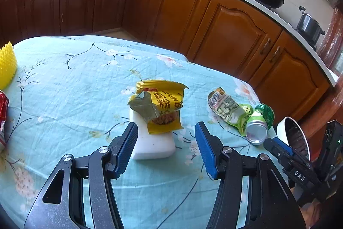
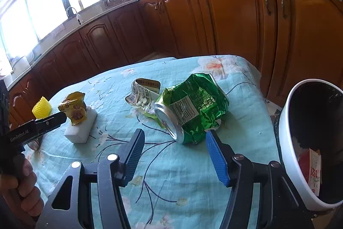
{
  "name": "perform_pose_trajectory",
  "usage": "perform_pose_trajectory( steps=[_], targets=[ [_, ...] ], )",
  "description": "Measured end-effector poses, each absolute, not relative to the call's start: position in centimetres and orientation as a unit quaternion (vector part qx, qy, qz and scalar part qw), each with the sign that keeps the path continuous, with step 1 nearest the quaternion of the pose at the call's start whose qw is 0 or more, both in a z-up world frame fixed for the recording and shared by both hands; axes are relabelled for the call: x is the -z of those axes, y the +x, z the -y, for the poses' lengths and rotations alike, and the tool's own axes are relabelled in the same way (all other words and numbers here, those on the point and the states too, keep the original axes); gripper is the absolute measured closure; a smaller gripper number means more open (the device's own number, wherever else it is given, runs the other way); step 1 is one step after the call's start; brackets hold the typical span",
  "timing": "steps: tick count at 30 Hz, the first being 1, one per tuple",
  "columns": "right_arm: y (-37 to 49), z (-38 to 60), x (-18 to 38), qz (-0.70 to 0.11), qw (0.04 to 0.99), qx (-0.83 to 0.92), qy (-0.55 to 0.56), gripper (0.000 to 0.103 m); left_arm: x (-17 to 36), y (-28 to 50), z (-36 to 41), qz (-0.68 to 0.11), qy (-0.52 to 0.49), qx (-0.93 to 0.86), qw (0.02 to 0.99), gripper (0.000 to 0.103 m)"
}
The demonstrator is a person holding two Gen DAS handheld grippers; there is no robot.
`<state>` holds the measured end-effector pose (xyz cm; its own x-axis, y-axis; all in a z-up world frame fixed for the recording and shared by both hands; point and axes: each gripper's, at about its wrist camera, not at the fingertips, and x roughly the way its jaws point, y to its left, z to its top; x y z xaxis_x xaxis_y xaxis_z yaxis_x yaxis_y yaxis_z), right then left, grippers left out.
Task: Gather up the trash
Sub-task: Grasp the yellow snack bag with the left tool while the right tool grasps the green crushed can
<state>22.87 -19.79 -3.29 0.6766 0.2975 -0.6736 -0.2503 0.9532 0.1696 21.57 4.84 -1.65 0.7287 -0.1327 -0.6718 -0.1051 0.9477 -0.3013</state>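
Tabletop (image 1: 64, 78) under a pale blue flowered cloth, wooden cabinets (image 1: 231, 35) behind.

Far left: a yellow ridged cup (image 1: 7, 65), and at the very edge a red wrapper (image 1: 3, 117), only partly in view.

Left tool (image 1: 166, 143): jaws partly open, nothing between them. It hangs above the near end of a white block (image 1: 153, 145) — no contact visible. A torn yellow snack packet (image 1: 160, 106) lies on the block's far end.

Right of that: a crumpled pale label wrapper (image 2: 142, 97), touching a green wrapper (image 2: 199, 104) with a dented drink can (image 2: 169, 121) lying on its side against it.

Right tool (image 2: 174, 152): jaws partly open, empty, just short of the can and green wrapper. A hand (image 2: 19, 190) grips the left tool's handle in the right wrist view.

Far right, beside the tabletop edge: a white bin (image 2: 287, 153) with dark inside, a red-and-white scrap (image 2: 313, 173) in it.
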Motion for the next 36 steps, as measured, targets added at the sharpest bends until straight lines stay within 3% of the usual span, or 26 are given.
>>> perform_pose_trajectory(
  steps=[4, 6, 8, 11, 23, 26, 30, 32, 36],
  targets=[
    [23.7, 19.3, 3.7, -0.378, 0.913, -0.152, 0.020, 0.061, 2.0, 22.6, -4.5, -0.370, -0.152, 0.009, 0.917, 0.051],
    [23.9, 19.1, 3.9, -0.383, 0.911, -0.152, 0.015, 0.086, 2.3, 23.1, -4.3, -0.376, -0.150, 0.017, 0.914, 0.077],
    [23.8, 19.0, 4.0, -0.384, 0.910, -0.155, 0.014, 0.089, 2.5, 23.4, -4.0, -0.383, -0.151, 0.029, 0.911, 0.098],
    [23.2, 19.2, 3.6, -0.377, 0.913, -0.157, 0.014, 0.091, 2.5, 23.2, -3.5, -0.380, -0.150, 0.041, 0.912, 0.103],
    [20.7, 20.7, 1.9, -0.366, 0.913, -0.171, 0.048, 0.092, 1.7, 23.2, -1.4, -0.380, -0.137, 0.067, 0.912, 0.101],
    [20.7, 20.8, 1.8, -0.368, 0.912, -0.174, 0.054, 0.092, 1.9, 24.3, -1.3, -0.383, -0.136, 0.059, 0.912, 0.092],
    [21.0, 21.1, 1.9, -0.372, 0.910, -0.176, 0.055, 0.092, 1.5, 25.8, -1.0, -0.376, -0.119, 0.049, 0.917, 0.060],
    [21.2, 21.2, 1.9, -0.373, 0.909, -0.178, 0.056, 0.092, 1.1, 26.6, -0.6, -0.369, -0.100, 0.044, 0.923, 0.054],
    [21.5, 21.2, 2.2, -0.376, 0.907, -0.181, 0.062, 0.092, 1.0, 28.8, 0.4, -0.368, -0.057, 0.037, 0.927, 0.053]
  ],
)
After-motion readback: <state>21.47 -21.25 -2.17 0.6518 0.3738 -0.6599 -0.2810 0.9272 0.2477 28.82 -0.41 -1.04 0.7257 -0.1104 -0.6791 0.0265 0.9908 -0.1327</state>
